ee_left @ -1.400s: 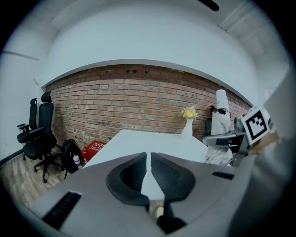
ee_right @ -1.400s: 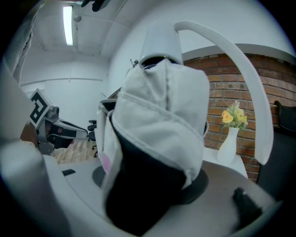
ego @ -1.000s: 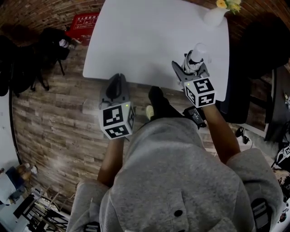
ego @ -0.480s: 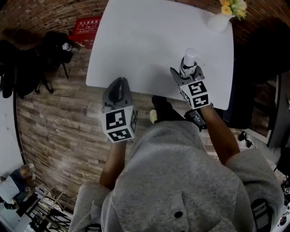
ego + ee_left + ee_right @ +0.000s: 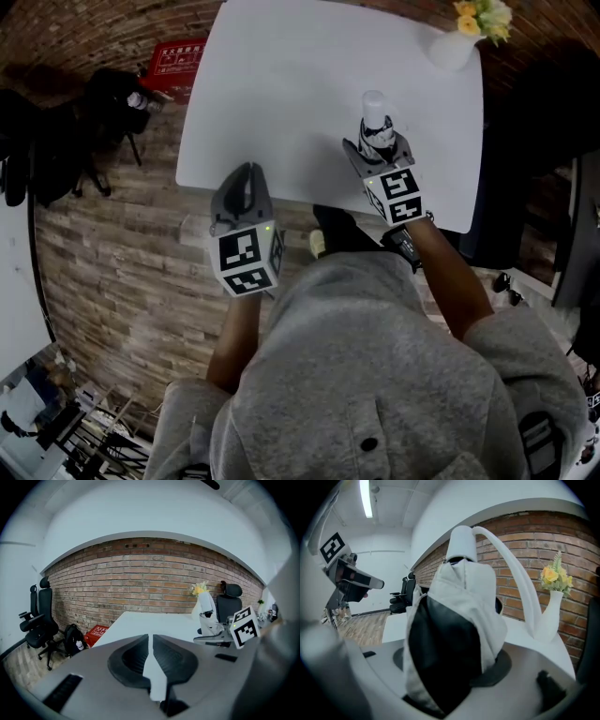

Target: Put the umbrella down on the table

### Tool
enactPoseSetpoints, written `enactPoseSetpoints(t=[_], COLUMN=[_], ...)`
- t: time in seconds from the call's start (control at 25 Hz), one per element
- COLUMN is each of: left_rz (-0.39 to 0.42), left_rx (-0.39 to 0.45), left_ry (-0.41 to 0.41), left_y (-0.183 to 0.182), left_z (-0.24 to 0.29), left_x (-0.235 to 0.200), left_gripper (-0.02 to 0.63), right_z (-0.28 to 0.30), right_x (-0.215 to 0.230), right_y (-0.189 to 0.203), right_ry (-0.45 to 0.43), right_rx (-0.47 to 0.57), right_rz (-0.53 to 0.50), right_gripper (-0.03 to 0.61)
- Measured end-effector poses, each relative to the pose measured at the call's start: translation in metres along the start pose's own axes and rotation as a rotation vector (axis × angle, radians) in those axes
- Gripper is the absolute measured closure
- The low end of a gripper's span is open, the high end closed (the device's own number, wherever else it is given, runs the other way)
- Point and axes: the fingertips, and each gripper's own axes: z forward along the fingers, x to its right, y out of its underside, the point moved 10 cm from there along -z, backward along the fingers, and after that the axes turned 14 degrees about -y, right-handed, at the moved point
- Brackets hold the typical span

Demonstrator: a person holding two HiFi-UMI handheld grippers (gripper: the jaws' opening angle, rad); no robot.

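Note:
A folded white-and-black umbrella (image 5: 377, 127) with a white cap stands nearly upright in my right gripper (image 5: 376, 148), whose jaws are shut on its bundled cloth above the near right part of the white table (image 5: 291, 84). In the right gripper view the umbrella (image 5: 454, 634) fills the space between the jaws. My left gripper (image 5: 245, 184) hovers at the table's near edge, shut with nothing in it. In the left gripper view its pads (image 5: 151, 653) almost meet, and the right gripper (image 5: 213, 634) with the umbrella (image 5: 206, 609) shows at the right.
A white vase with yellow flowers (image 5: 452, 39) stands at the table's far right corner. A red box (image 5: 176, 58) and black bags (image 5: 98, 103) lie on the wood floor to the left. A black office chair (image 5: 539, 103) is at the right.
My right gripper has carried the umbrella left and further in over the table. The left gripper has edged a little toward the table's near edge.

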Motion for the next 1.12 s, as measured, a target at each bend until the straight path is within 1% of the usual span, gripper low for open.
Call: enactPoseSetpoints(t=[0.24, 0.48, 0.6, 0.76, 0.88, 1.12], left_rz=[0.009, 0.012, 0.005, 0.009, 0.009, 0.005], left_rx=[0.009, 0.005, 0.002, -0.005, -0.007, -0.016], left_ry=[0.002, -0.004, -0.01, -0.013, -0.011, -0.023], left_y=[-0.001, -0.003, -0.003, -0.002, -0.002, -0.004], left_z=[0.006, 0.009, 0.012, 0.015, 0.018, 0.023], left_x=[0.006, 0.009, 0.009, 0.011, 0.012, 0.008], left_gripper=[0.575, 0.574, 0.574, 0.574, 0.574, 0.574], right_z=[0.008, 0.021, 0.031, 0.042, 0.052, 0.074], right_x=[0.006, 0.023, 0.027, 0.028, 0.033, 0.044], right_y=[0.001, 0.004, 0.004, 0.004, 0.006, 0.008], right_ry=[0.0, 0.014, 0.023, 0.037, 0.04, 0.036], right_rx=[0.035, 0.036, 0.025, -0.006, -0.04, -0.159], right_rz=[0.003, 0.087, 0.099, 0.103, 0.125, 0.193], right_gripper=[0.339, 0.339, 0.339, 0.336, 0.333, 0.333])
